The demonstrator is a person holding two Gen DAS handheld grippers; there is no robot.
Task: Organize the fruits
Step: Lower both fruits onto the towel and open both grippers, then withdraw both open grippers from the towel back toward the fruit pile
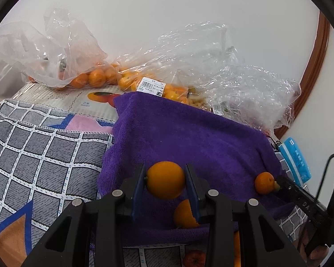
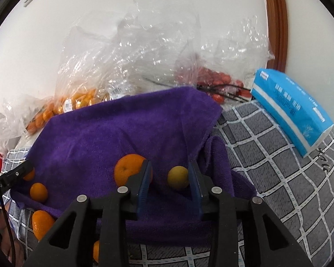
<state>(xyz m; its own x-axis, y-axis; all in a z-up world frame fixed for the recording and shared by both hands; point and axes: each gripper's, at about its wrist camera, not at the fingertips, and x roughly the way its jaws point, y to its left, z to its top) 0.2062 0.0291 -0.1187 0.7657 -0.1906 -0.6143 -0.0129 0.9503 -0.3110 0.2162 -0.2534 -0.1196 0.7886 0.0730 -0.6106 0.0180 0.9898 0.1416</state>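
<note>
My left gripper (image 1: 165,178) is shut on a round orange (image 1: 165,179), held just above a purple towel (image 1: 189,133). Under it a second orange (image 1: 184,214) lies on the towel, half hidden by the right finger. In the right wrist view, my right gripper (image 2: 170,178) stands open over the same towel (image 2: 122,129). A small yellow-green fruit (image 2: 178,177) sits between its jaws, against the right pad and apart from the left one. An orange (image 2: 129,173) rests just outside the left finger. Another orange (image 2: 39,191) lies at the towel's left edge.
Clear plastic bags of small oranges (image 1: 95,77) and one with a price label (image 1: 149,86) lie behind the towel. A bag of red fruit (image 2: 216,77) is at the back right. A blue tissue pack (image 2: 294,109) sits on the grey checked cloth (image 2: 278,178). One orange (image 2: 42,224) lies on the cloth.
</note>
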